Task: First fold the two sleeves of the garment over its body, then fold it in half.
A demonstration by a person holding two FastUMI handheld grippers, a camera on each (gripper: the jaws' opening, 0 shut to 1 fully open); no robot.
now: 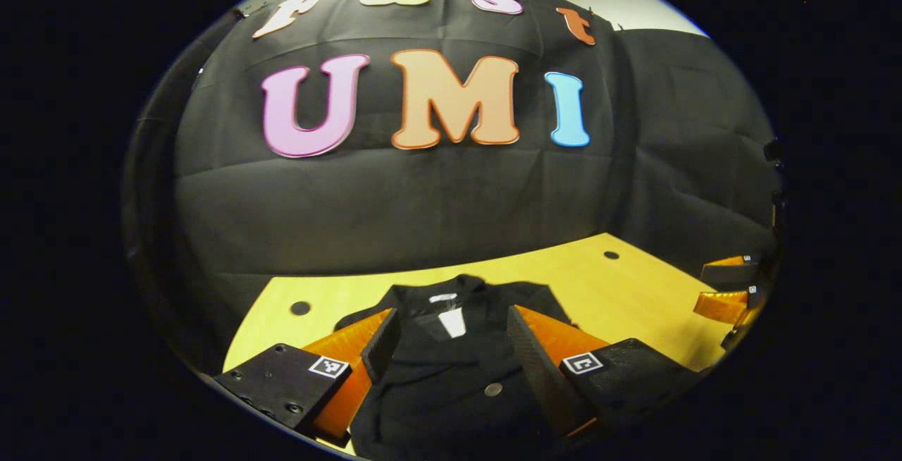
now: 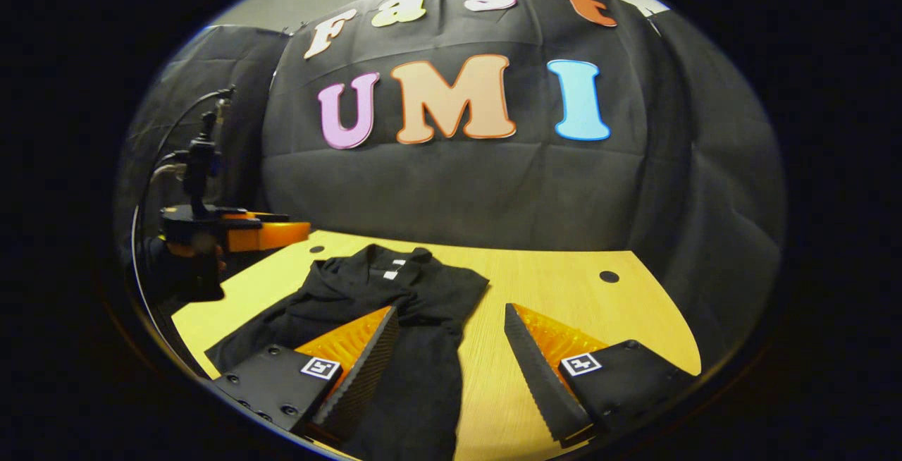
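The shirt (image 1: 451, 369) is showing plain black — with a white label at the collar and a small grey button. The table (image 2: 557, 285) is showing pale yellow wood grain — dotted with a few dark round holes.

The table (image 2: 564, 285) is bare right of the garment (image 2: 394, 306). The left gripper (image 2: 271, 235) hovers over its left edge.

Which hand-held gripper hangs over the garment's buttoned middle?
The left hand-held gripper: its open fingers frame the black garment, collar and button. The right hand-held gripper straddles its edge and bare table.
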